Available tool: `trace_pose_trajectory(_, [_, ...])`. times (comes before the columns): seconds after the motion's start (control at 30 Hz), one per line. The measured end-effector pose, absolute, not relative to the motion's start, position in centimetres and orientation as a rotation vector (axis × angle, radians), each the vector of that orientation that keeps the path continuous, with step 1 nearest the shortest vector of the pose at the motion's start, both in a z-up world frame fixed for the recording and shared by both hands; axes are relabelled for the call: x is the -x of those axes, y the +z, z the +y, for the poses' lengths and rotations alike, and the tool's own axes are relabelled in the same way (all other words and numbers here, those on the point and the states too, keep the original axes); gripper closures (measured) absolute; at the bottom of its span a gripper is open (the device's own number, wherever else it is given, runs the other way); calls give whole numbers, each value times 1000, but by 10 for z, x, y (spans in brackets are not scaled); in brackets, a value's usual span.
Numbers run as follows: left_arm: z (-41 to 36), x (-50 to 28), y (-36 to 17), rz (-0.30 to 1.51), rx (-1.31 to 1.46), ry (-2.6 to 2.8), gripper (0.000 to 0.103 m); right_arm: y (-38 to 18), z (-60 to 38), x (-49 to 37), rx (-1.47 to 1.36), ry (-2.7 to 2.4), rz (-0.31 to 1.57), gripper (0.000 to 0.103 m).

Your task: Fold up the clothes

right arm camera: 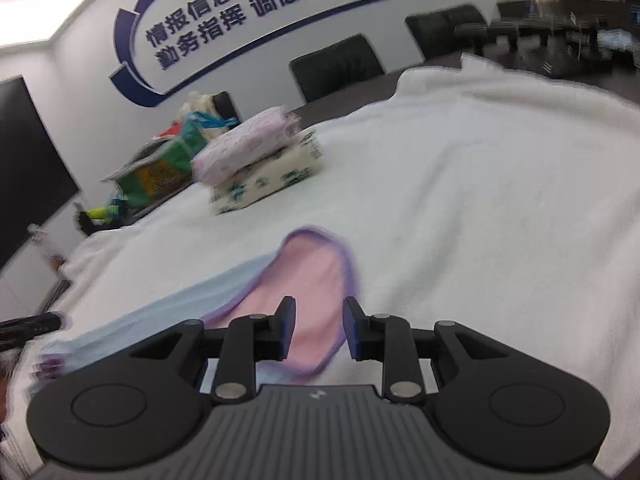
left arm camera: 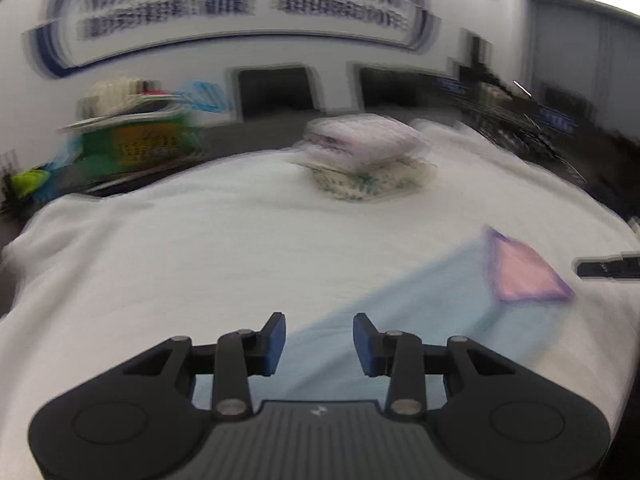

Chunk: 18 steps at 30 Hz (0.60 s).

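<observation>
A light blue garment (left arm camera: 400, 308) with a pink, purple-edged part (left arm camera: 524, 276) lies flat on the white cloth (left arm camera: 160, 260) that covers the table. My left gripper (left arm camera: 320, 340) hovers over the blue end, open, with nothing pinched between its blue pads. In the right wrist view the pink part (right arm camera: 308, 272) runs into the blue cloth (right arm camera: 180, 304) on the left. My right gripper (right arm camera: 320, 328) stands open just above the pink part, and the pads do not press on it. The left wrist view is blurred.
Two folded clothes are stacked (left arm camera: 360, 152) (right arm camera: 256, 160) farther back on the white cloth (right arm camera: 480, 200). A green bag (right arm camera: 160, 164) with more items sits behind at the left. Black chairs (right arm camera: 336, 66) line the wall with blue lettering. A dark object (left arm camera: 608, 266) pokes in at the right edge.
</observation>
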<state>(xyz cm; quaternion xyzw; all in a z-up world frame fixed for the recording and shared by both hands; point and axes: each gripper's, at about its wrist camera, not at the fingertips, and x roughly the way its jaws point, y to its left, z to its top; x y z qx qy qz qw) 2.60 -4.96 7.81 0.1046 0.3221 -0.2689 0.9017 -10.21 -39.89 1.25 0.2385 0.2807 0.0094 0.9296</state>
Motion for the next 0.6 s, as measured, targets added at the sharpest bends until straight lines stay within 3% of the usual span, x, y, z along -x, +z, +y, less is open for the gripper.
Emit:
trace_pose_trajectory(0.13, [-110,-58,94,705,-387,-747,55,7,-384,118,-619,150,596,69])
trace_pose_trajectory(0.4, [-200,-126,66,763,-436,-928,57,-16,-383,117,-746,22,611,67])
trace_pose_trajectory(0.43, [-208,-132,60,763,-431,-930,64,-19,-382,115,-761,11,599,68])
trace_pose_trajectory(0.47, [-214,-136,52,787,-441,-909,82,-23,-382,113,-777,-1,587,71])
trace_pose_trajectory(0.5, [-221,-141,45,811,-451,-889,88,-24,-380,111,-761,-18,579,75])
trace_pose_trajectory(0.53, [-212,-139,50,805,-451,-858,89,-23,-376,108,-719,-54,585,85])
trace_pose_trajectory(0.6, [-194,-135,59,792,-450,-795,89,-20,-370,109,-682,-74,590,85])
